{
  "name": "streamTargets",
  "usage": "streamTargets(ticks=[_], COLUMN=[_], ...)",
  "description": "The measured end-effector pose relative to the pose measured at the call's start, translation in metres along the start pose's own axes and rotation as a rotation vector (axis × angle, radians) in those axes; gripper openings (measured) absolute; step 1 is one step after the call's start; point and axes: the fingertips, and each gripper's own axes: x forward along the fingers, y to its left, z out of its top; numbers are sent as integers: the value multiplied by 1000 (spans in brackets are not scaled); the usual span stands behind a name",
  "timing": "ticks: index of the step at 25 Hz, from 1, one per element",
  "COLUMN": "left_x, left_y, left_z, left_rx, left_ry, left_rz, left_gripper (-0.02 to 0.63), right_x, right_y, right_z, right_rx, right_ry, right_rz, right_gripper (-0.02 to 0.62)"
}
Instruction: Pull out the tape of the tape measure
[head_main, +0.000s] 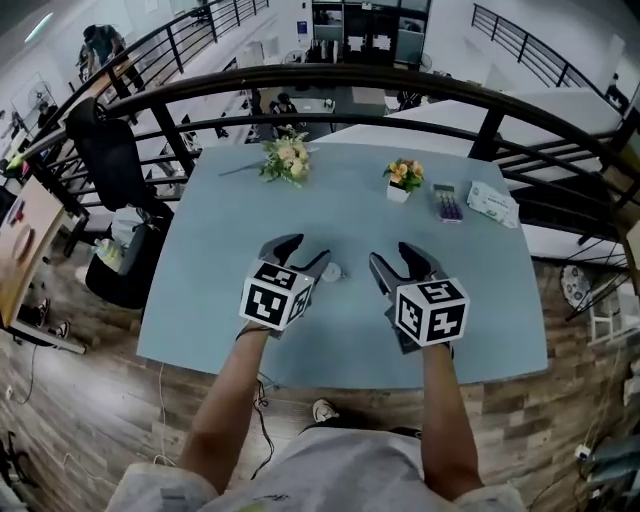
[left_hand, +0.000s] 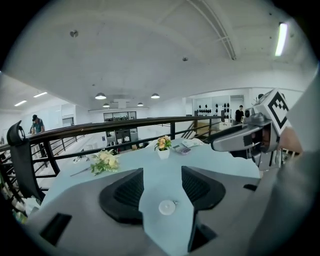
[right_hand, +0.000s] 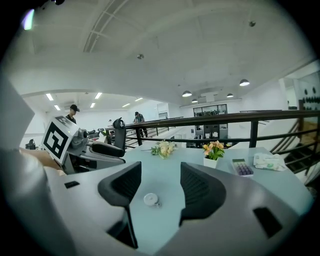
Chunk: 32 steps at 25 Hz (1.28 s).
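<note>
Tape measure (head_main: 333, 271) is seen untouched on the table (head_main: 350, 200), no tape drawn out yet; left gripper (head_main: 304, 251) and right gripper (head_main: 392, 258) are held wide and empty, so gripping and pulling are left.

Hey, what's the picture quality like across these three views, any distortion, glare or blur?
Head view: heavy fisheye, the railing bows into an arc and the table edges curve; light is even. Left gripper view: round black vignette, ceiling light strip blows out. Right gripper view: same vignette, the small tape measure looks sharp.
</note>
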Motion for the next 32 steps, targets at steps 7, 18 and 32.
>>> streamTargets(ticks=[7, 18, 32], left_x=[18, 48, 81], left_y=[-3, -17, -32], left_z=[-13, -48, -91], left_rx=[123, 310, 446], left_ry=[55, 168, 310], left_rz=[-116, -291, -420], left_gripper=[244, 252, 273], right_x=[8, 20, 40], right_y=[2, 9, 4], right_z=[-8, -28, -54], right_rx=[52, 71, 69], right_ry=[-6, 13, 57], right_rz=[-32, -48, -10], right_gripper=[229, 229, 229])
